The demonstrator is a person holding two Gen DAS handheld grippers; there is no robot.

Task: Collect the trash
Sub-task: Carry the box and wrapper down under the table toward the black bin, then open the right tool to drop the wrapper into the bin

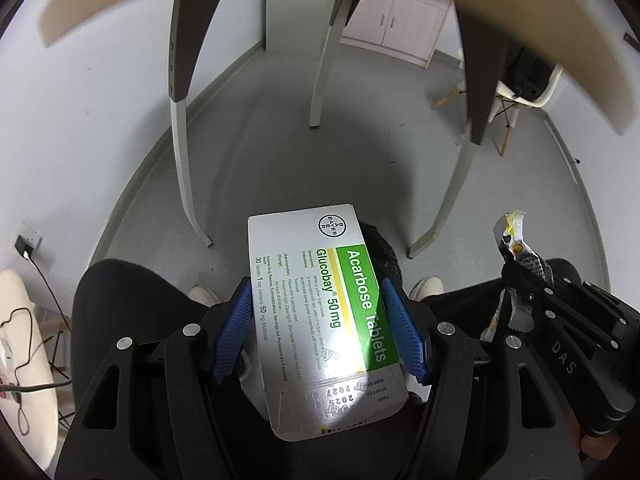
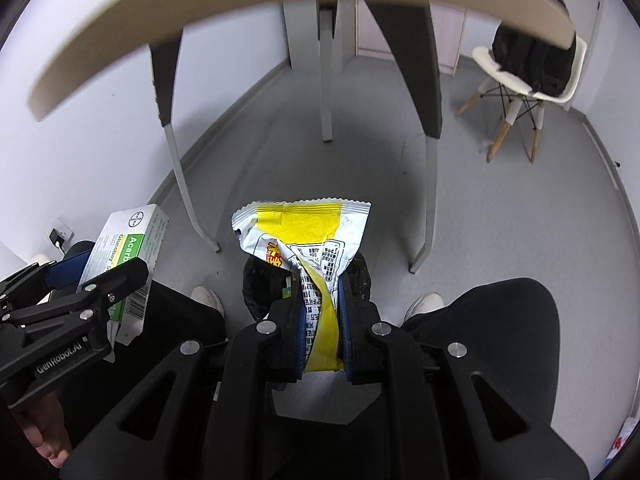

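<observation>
Already gathered but not yet binned: left gripper [image 1: 320,332] clamping medicine box [image 1: 320,312], right gripper [image 2: 322,320] pinched tight on snack wrapper [image 2: 304,236], both above bin [image 2: 260,284].

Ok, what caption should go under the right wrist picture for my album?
The right gripper, shut on a crumpled yellow-and-white snack wrapper, holds it above a black-lined trash bin on the grey floor.

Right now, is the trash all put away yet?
Not yet. Both pieces are picked up: the left gripper holds the Acarbose tablet box, and the right gripper pinches the yellow-and-white snack wrapper. The black-lined trash bin sits on the floor below. Dropping both in is left.
</observation>
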